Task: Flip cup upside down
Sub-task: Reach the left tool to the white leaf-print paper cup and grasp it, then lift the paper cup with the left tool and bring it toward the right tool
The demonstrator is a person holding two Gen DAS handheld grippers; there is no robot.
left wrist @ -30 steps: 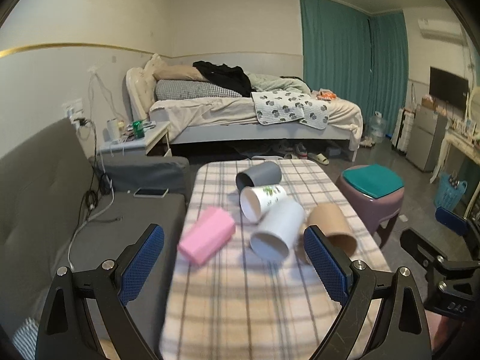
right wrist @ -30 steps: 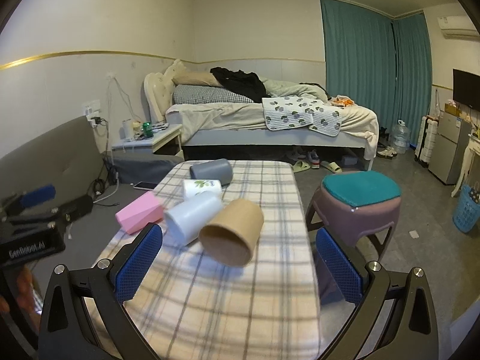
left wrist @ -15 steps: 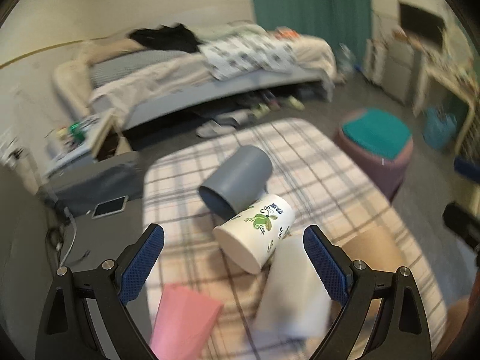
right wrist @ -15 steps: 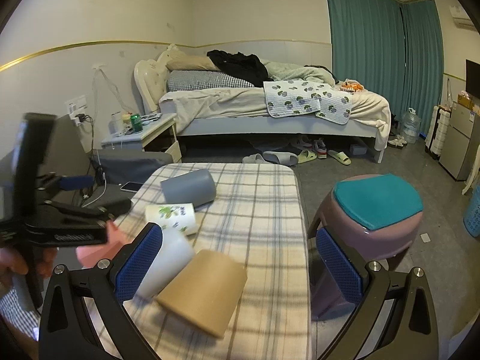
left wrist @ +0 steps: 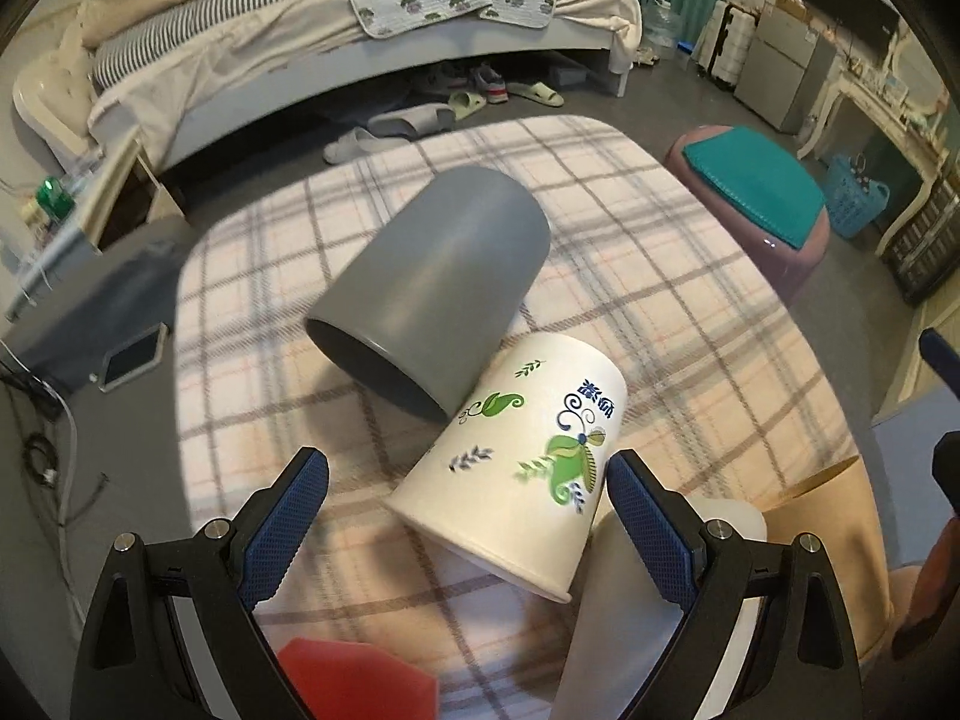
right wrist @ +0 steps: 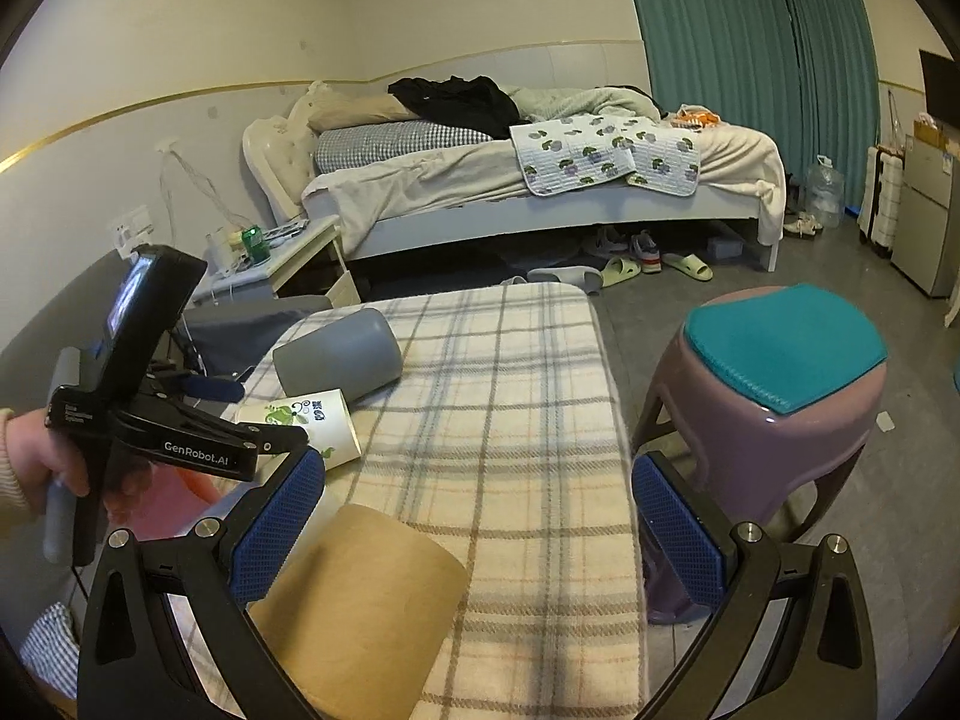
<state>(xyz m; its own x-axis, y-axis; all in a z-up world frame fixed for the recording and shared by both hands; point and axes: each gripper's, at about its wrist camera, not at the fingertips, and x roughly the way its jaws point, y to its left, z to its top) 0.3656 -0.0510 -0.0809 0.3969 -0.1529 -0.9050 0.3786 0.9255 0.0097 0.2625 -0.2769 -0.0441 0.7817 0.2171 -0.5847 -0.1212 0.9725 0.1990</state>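
Since a moment ago the left tool (left wrist: 467,513) has been pushing in over the counter (left wrist: 630,276), so the cups are now filling its view, while the right tool (right wrist: 478,513) is hanging back at the near edge much as before. Going from the left: a red cup (left wrist: 360,684) is peeking up at the bottom of the left wrist view, under the left tool's spread fingers (left wrist: 282,531). Beyond it a grey cup (left wrist: 432,288) is lying on its side on the checked cloth, mouth facing the camera and to the left. A white cup with green leaves (left wrist: 516,468) is lying on its side touching the grey one, its mouth pointing down toward the tool; it is sitting between the open fingers, though neither pad is touching it. To its right a plain white cup (left wrist: 606,618) is showing partly behind the right finger, and a tan cup (left wrist: 828,534) is lying beside that at the counter's right edge. In the right wrist view the right tool is also spread wide and gripping nothing, with the tan cup (right wrist: 354,612) lying on its side just beside its left finger. Off the counter to the right a purple stool with a teal cushion (right wrist: 774,372) is standing on the floor
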